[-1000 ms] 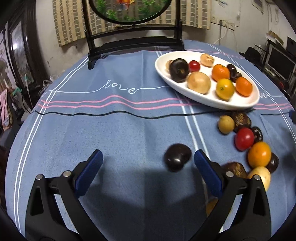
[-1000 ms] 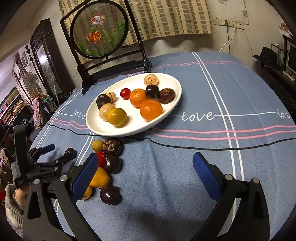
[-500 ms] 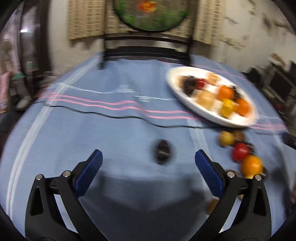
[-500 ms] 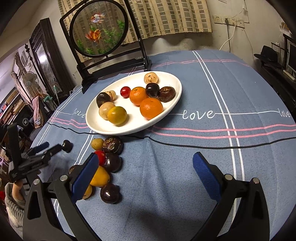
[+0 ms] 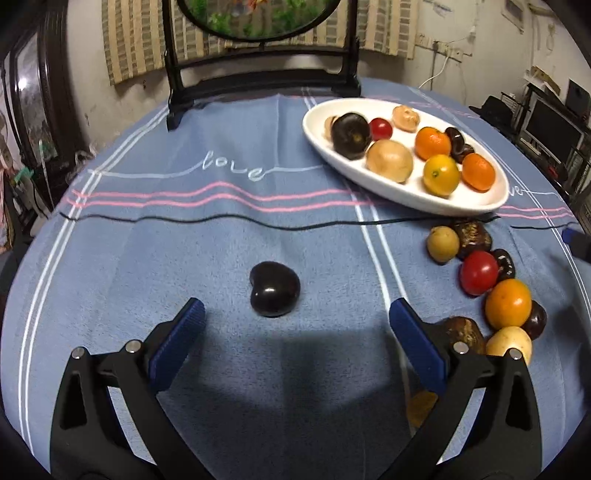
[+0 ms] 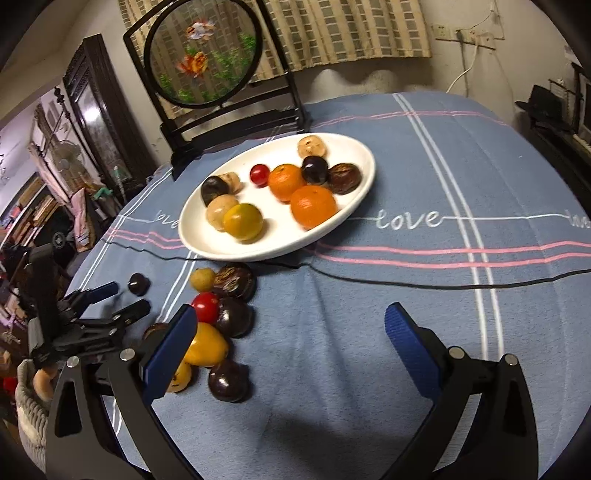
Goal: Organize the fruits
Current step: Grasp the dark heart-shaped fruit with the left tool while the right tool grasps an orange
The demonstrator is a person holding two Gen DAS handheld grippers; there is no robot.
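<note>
A white oval plate [image 5: 491, 199] [image 6: 354, 155] holds several fruits on the blue tablecloth. A loose dark fruit [image 5: 274, 294] lies alone on the cloth, just ahead of my open, empty left gripper [image 5: 295, 328]; it also shows in the right wrist view [image 6: 138, 283], just beyond the left gripper [image 6: 120, 297]. A cluster of loose fruits lies below the plate, among them a red one [image 5: 478, 272] [image 6: 205, 307] and an orange one [image 5: 508, 303]. My right gripper [image 6: 288, 349] is open and empty, with its left finger beside that cluster.
A black stand with a round fish picture [image 6: 203, 55] [image 5: 258, 22] stands at the back of the table. The table edge falls away at the left, with room clutter [image 6: 44, 177] beyond. Bare cloth lies to the right of the plate.
The left gripper has swung and drawn back a little; the dark fruit now lies ahead of its jaws, nearer the middle, instead of by the right finger. The right gripper has barely moved.
</note>
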